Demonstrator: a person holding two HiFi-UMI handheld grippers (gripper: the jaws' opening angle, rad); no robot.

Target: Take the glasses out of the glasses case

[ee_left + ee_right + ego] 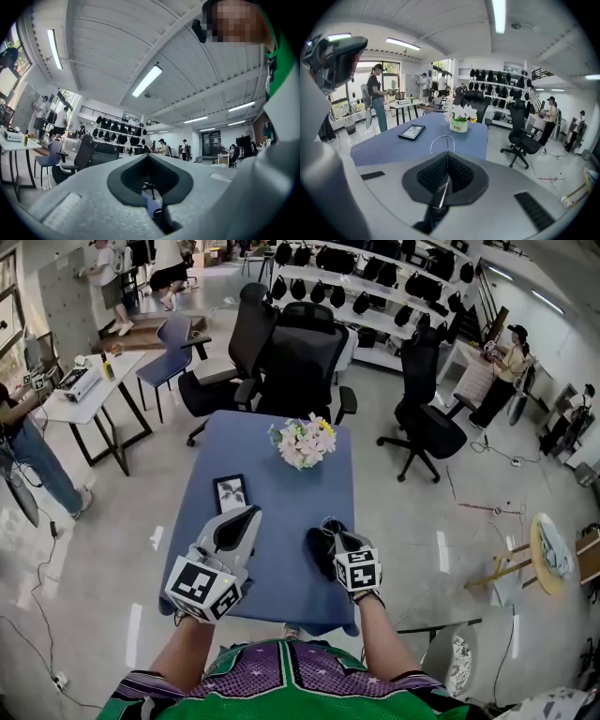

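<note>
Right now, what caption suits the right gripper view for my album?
Right gripper pinching wire-rimmed glasses over the blue table.

I see a glossy pale grey floor (94,559) around the blue worktop (281,512). Black office chairs (300,357) stand behind it, with a white side table (98,395) to the left. White wall shelves (380,354) run beyond, under tube lights (146,80).

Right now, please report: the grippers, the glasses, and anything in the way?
Left hand-held gripper shut, empty, raised. Right hand-held gripper shut on wire glasses. Black case beside it on blue table. Flowers, frame well clear.
</note>
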